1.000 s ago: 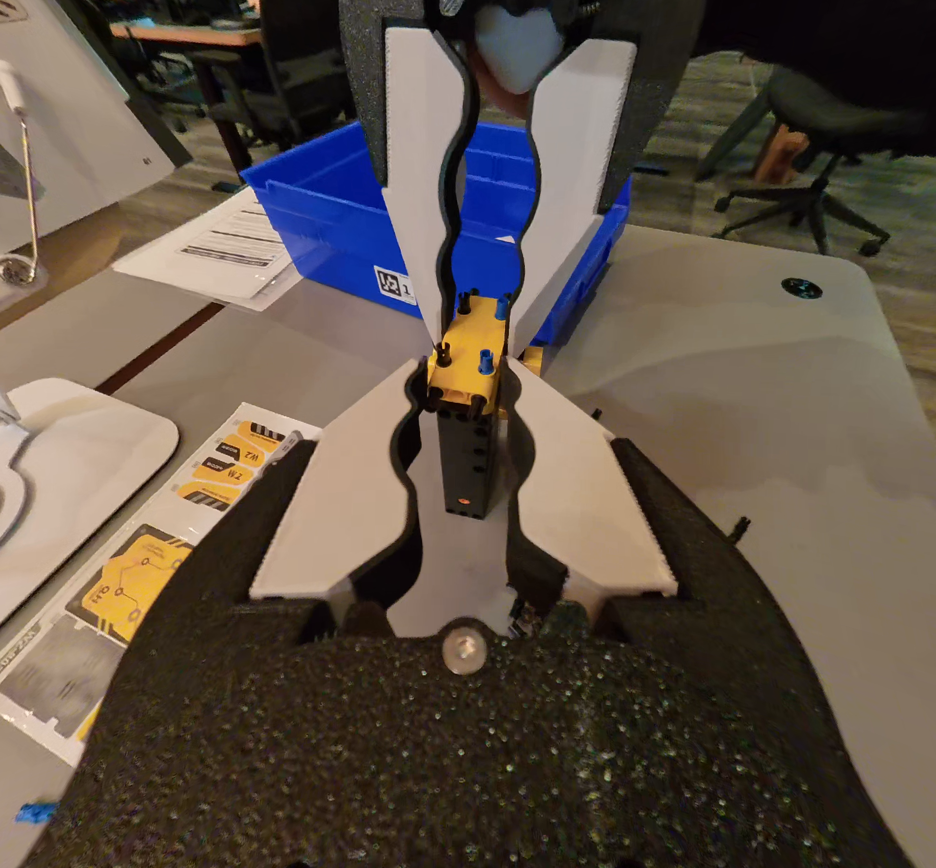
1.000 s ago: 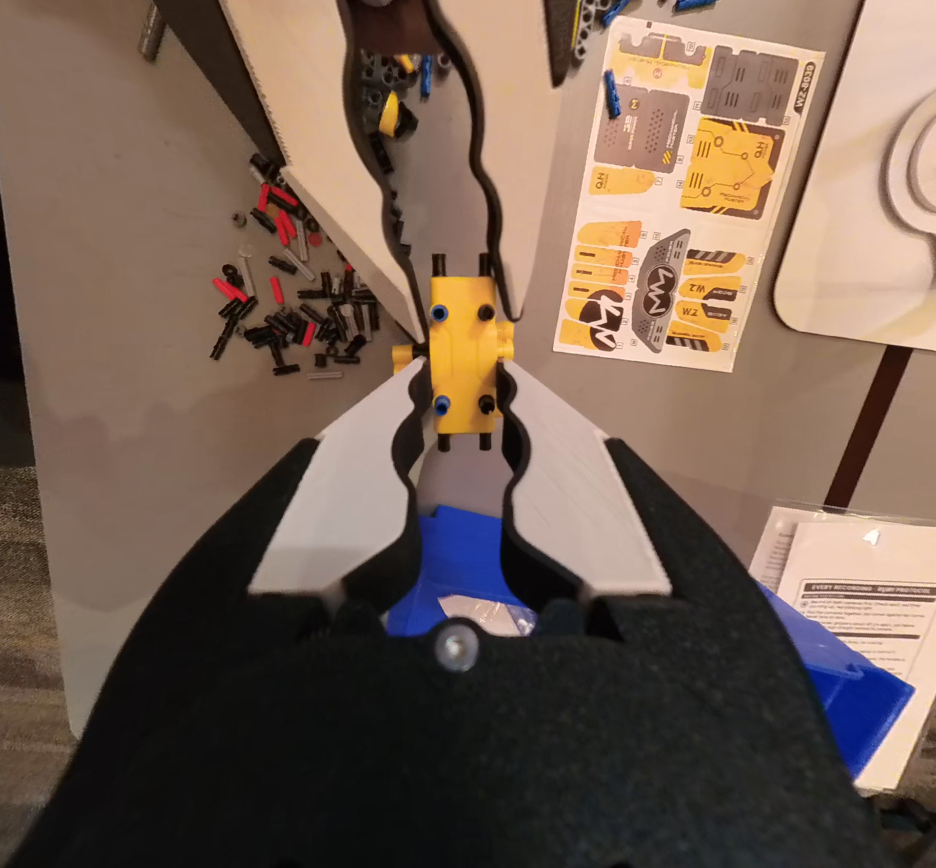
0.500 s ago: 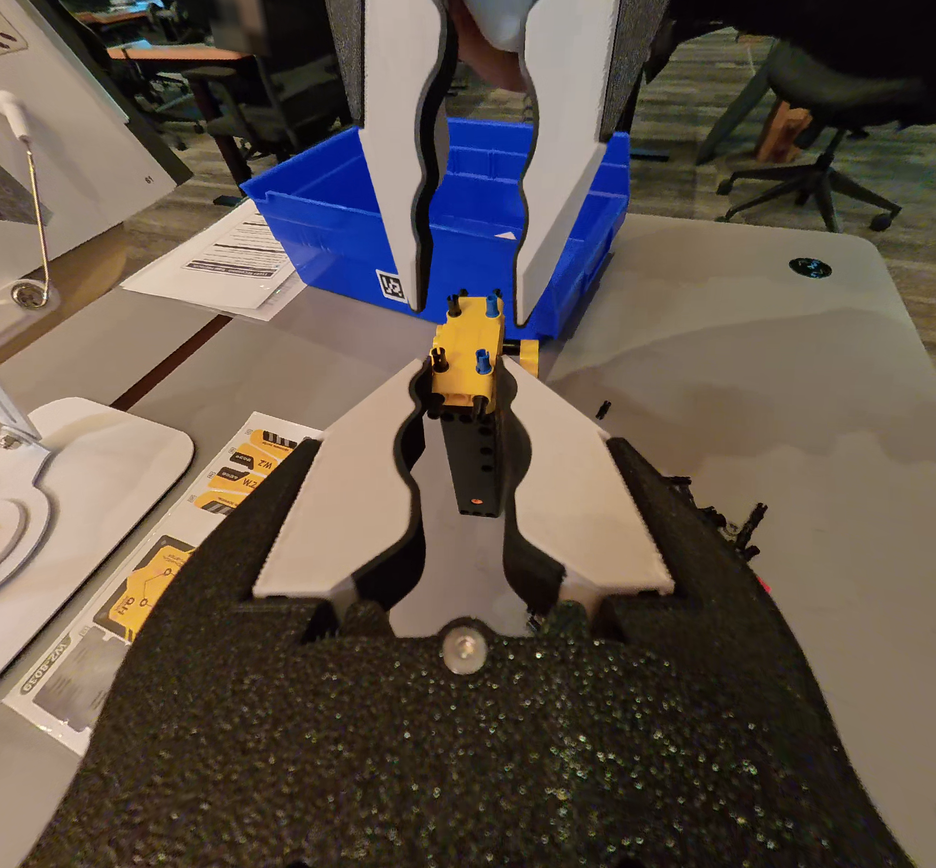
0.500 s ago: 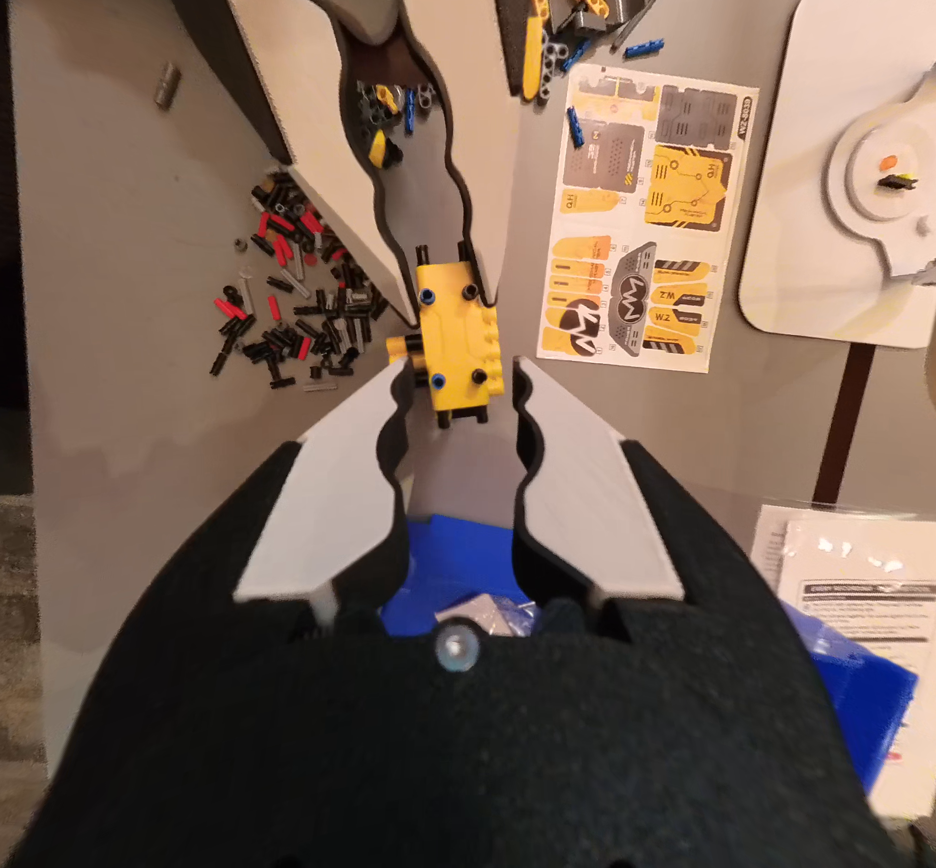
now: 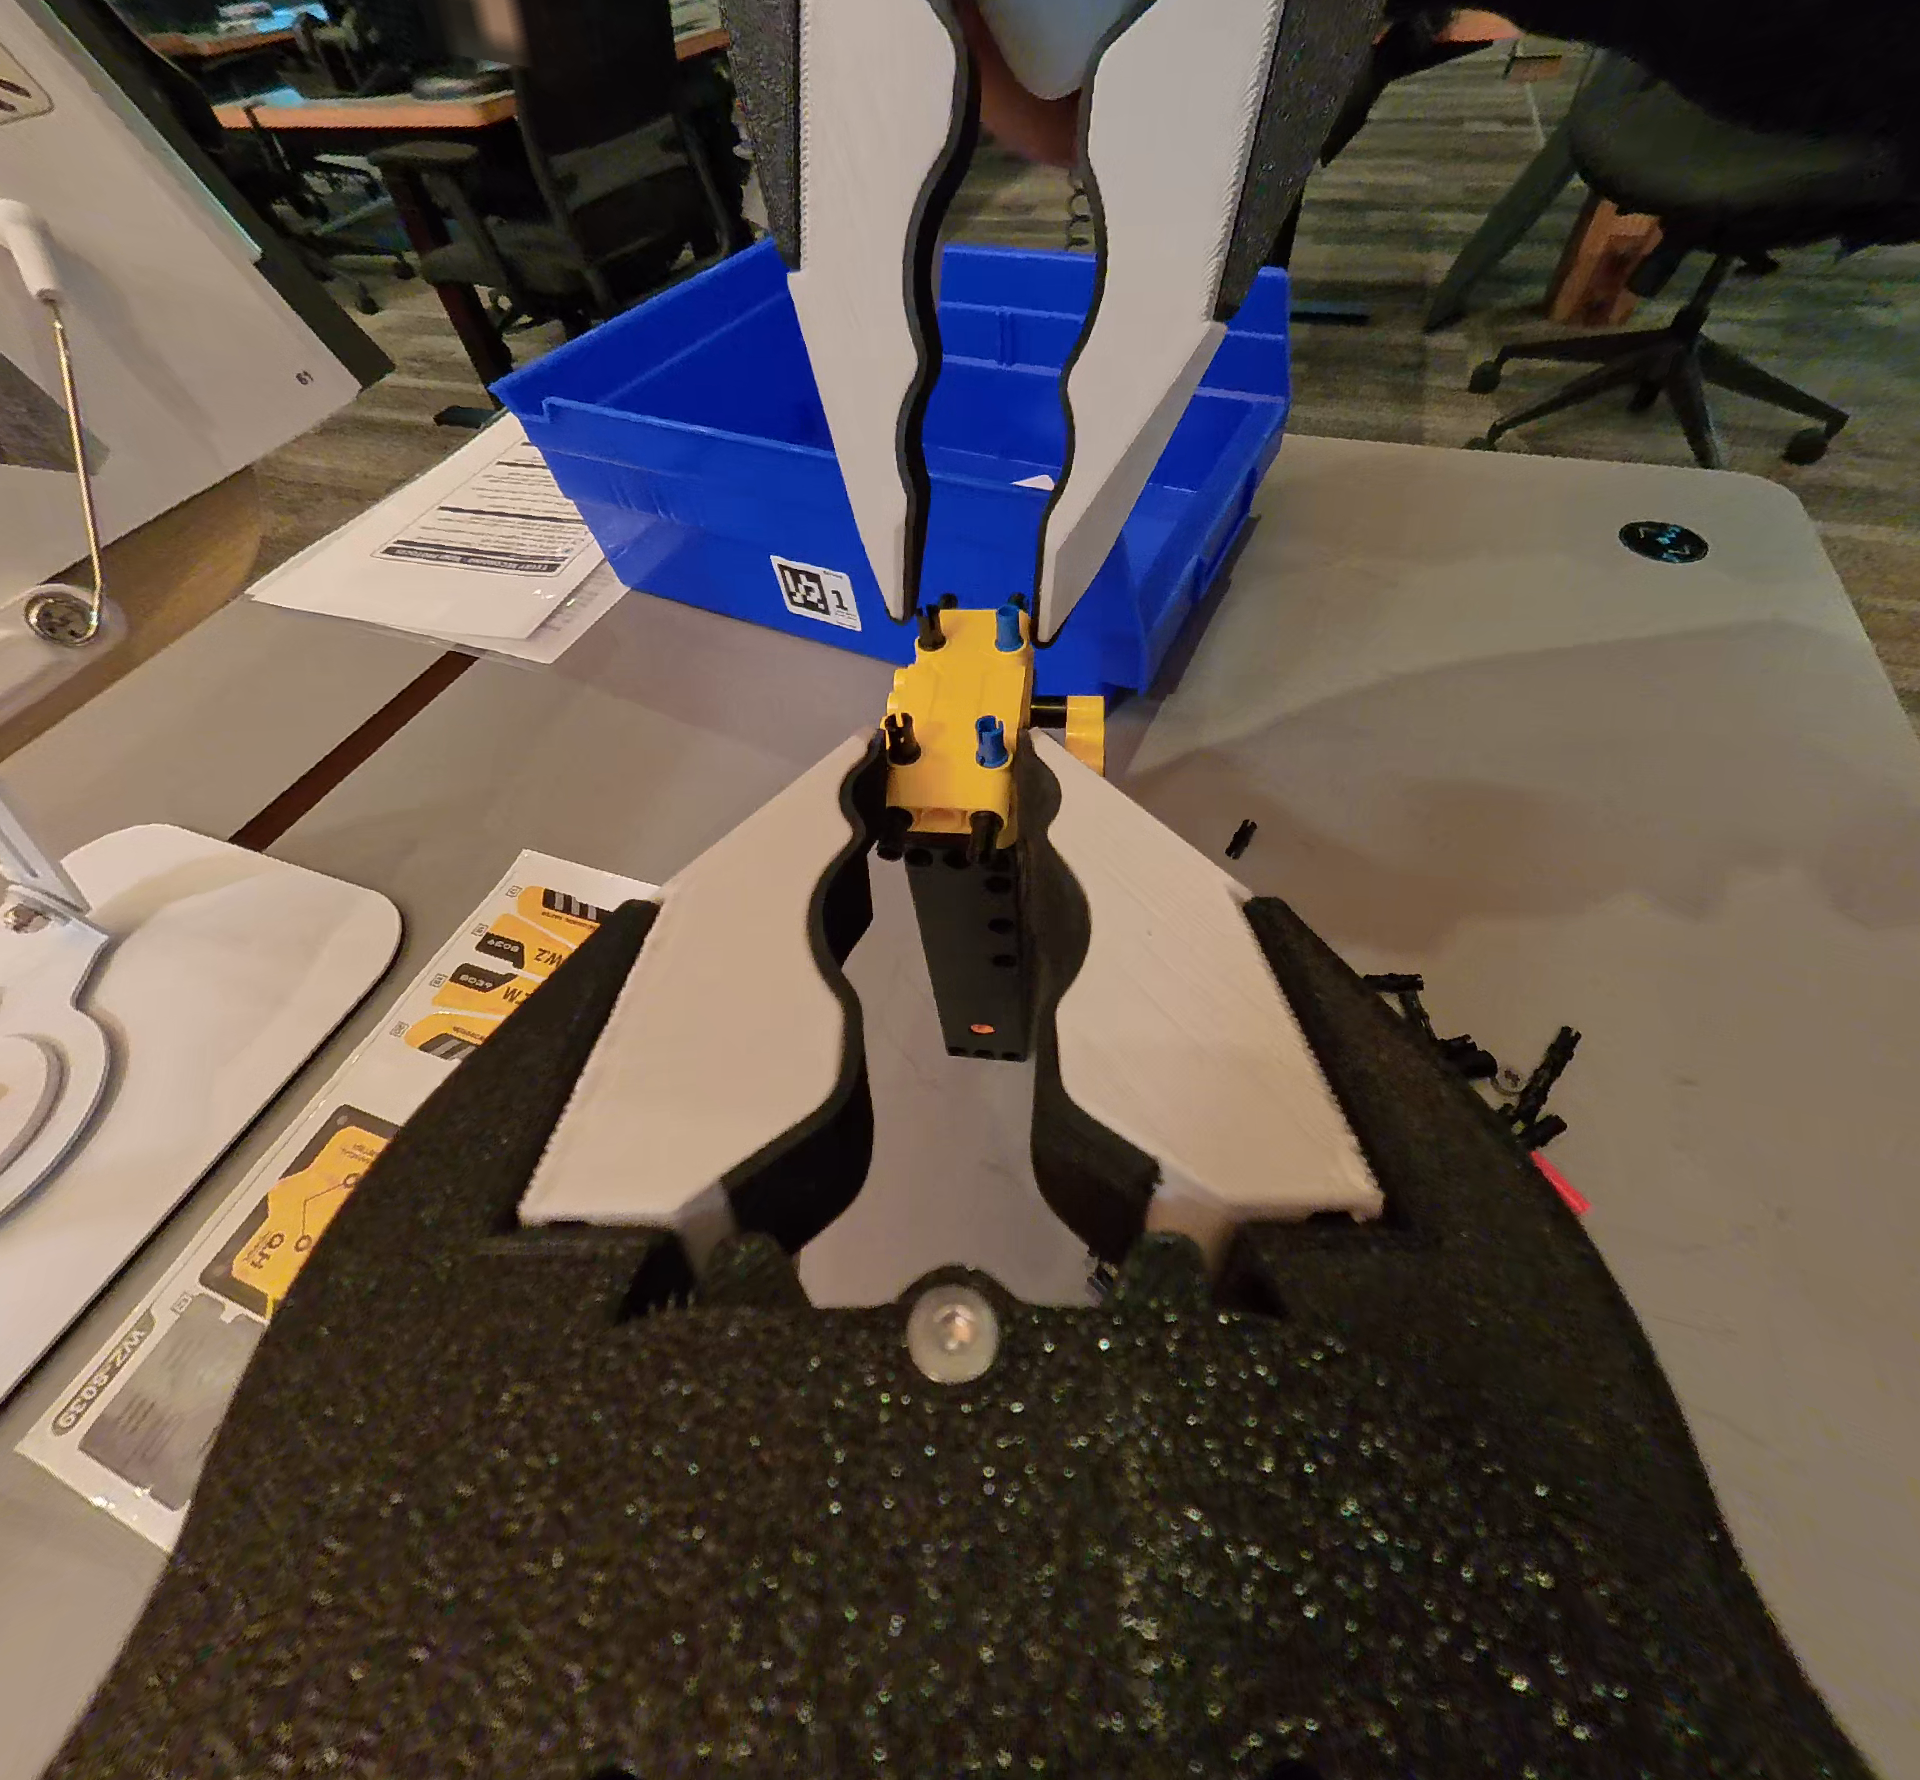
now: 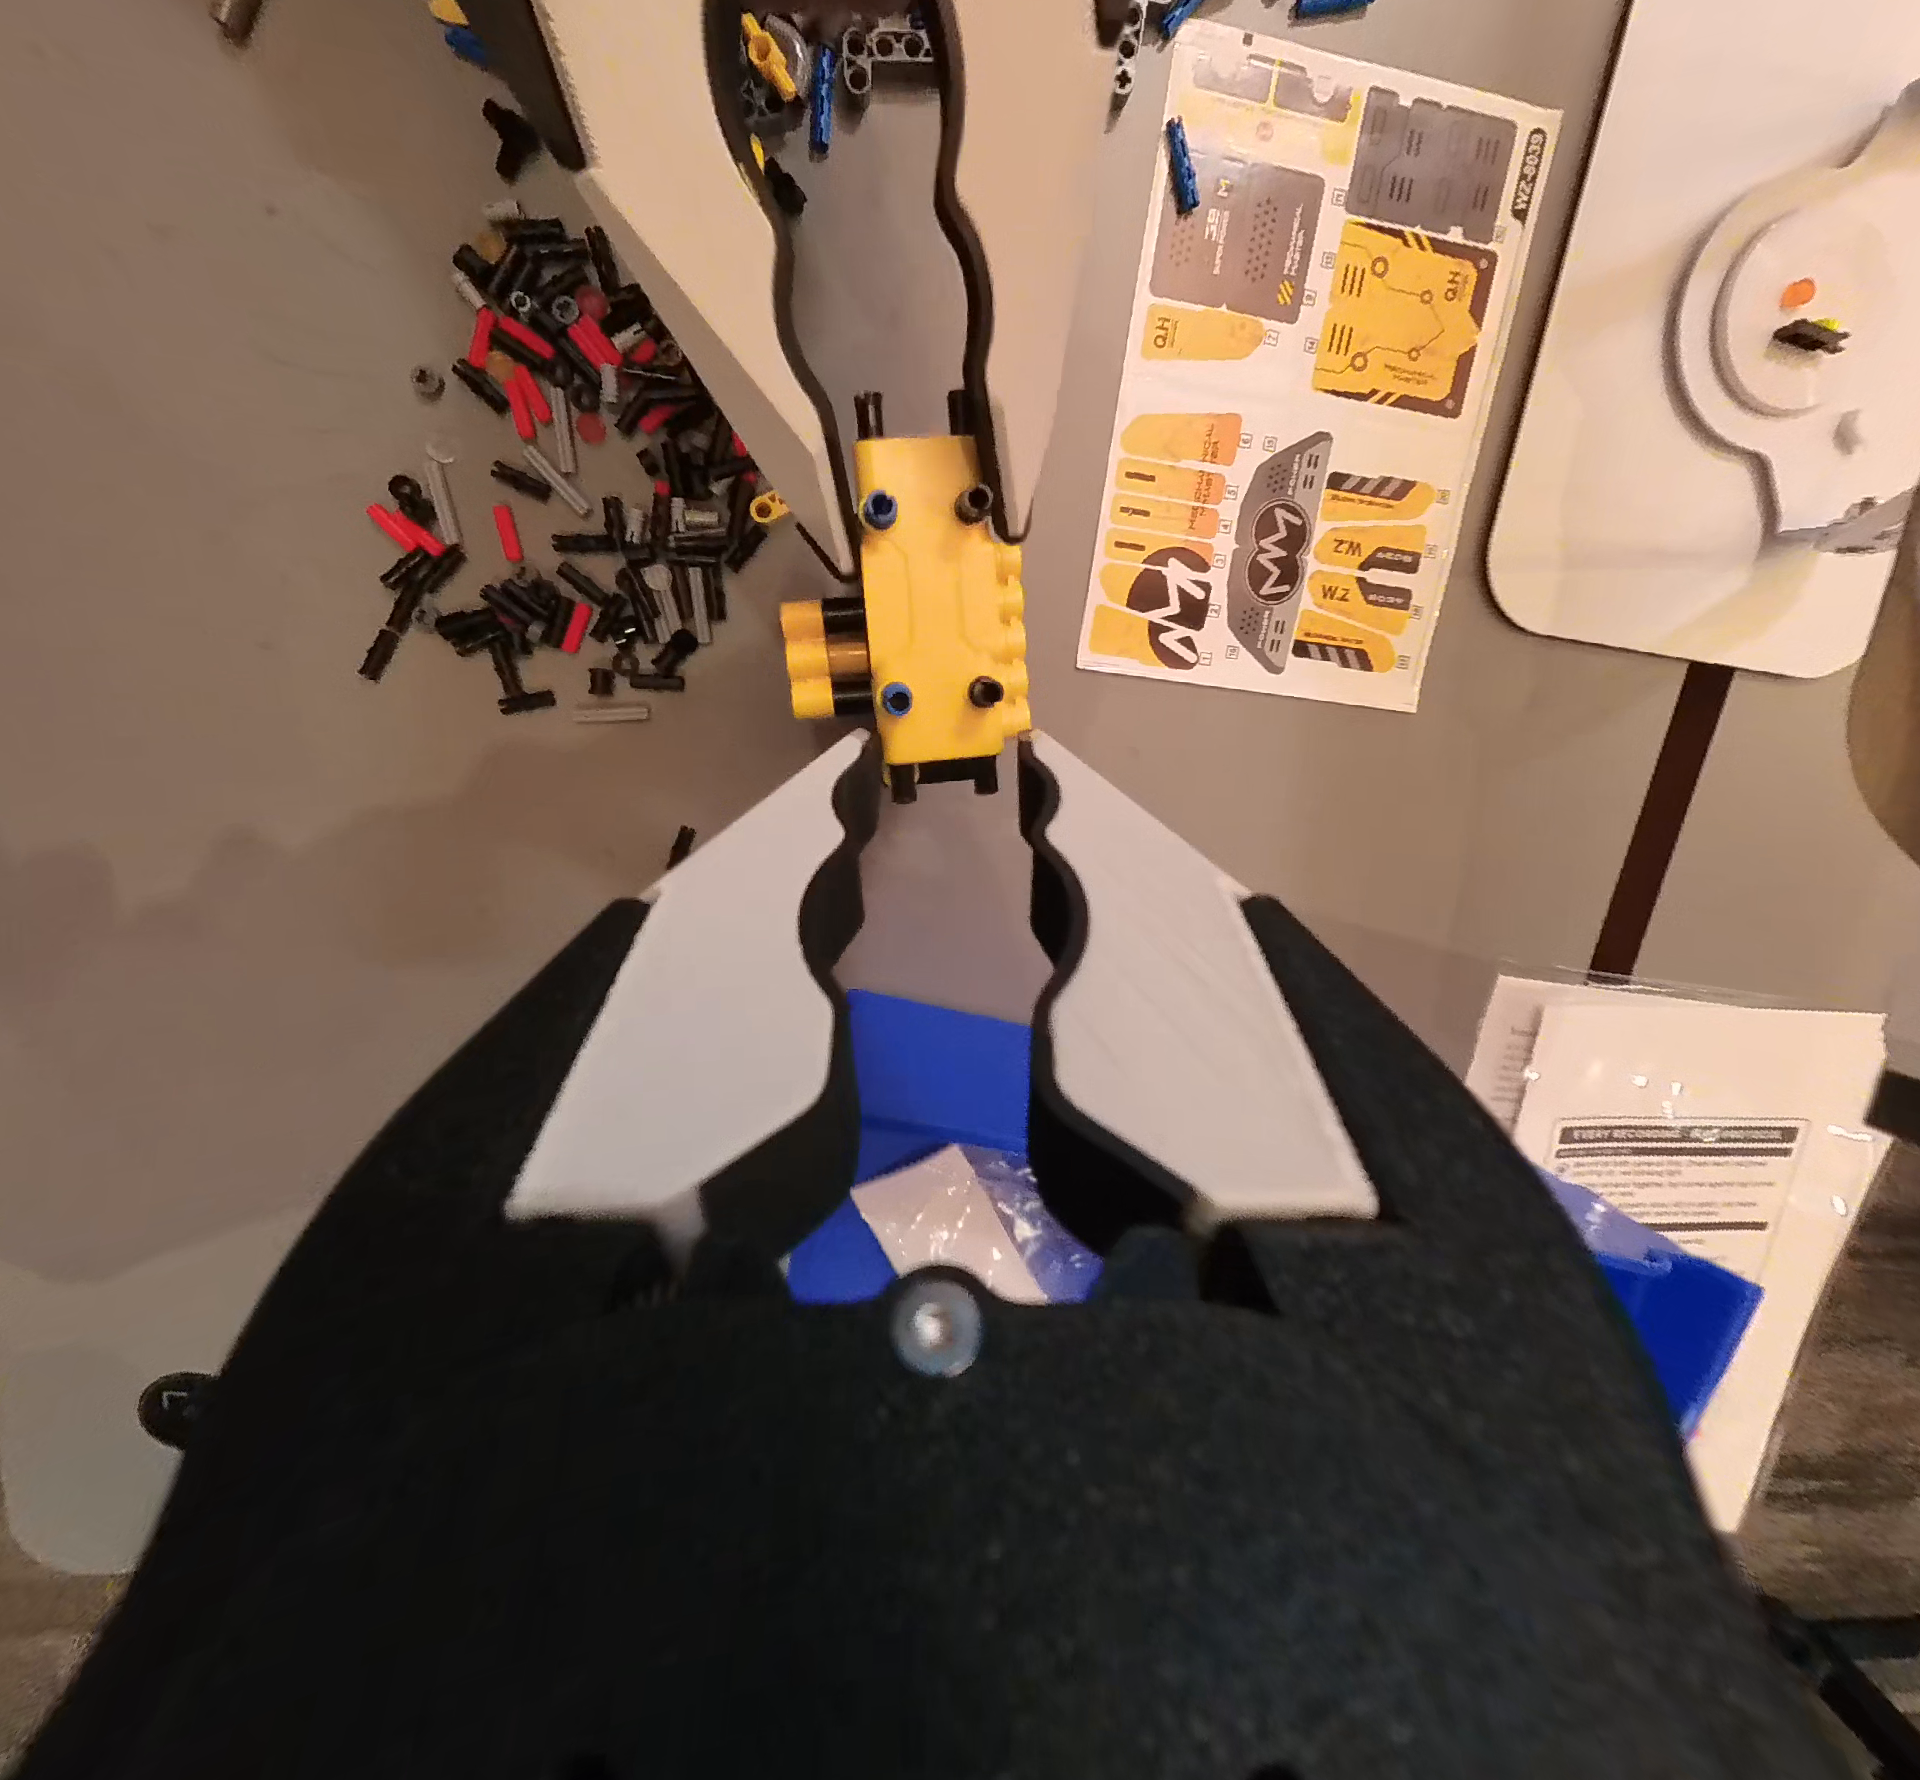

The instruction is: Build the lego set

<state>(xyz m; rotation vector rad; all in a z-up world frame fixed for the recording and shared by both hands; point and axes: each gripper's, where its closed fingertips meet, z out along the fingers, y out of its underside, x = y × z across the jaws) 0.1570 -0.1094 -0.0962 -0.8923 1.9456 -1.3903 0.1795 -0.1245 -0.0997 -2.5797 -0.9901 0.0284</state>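
My left gripper (image 5: 956,774) is shut on a yellow brick block (image 5: 961,722) with blue and black pins, held above the grey table (image 5: 1455,743). A black beam (image 5: 977,961) fixed to the block points back between my left fingers. My right gripper (image 5: 971,618) comes in from the far side, slightly open, its tips flanking the block's far end. In the right wrist view the block (image 6: 940,608) has a yellow knob on its left. My right gripper (image 6: 940,743) is at its near end and the left gripper (image 6: 925,535) grips its far end.
A blue bin (image 5: 727,483) with a tag stands behind, a printed sheet (image 5: 468,535) beside it. A sticker sheet (image 6: 1309,380), a white base plate (image 6: 1714,276) and a pile of black and red pins (image 6: 582,504) lie on the table. Office chairs stand beyond. My left and right fingertips are right by each other.
My right gripper let go of the yellow block, opened and drew back, then came in again to the block's end with a narrower gap. The left gripper has kept its hold.
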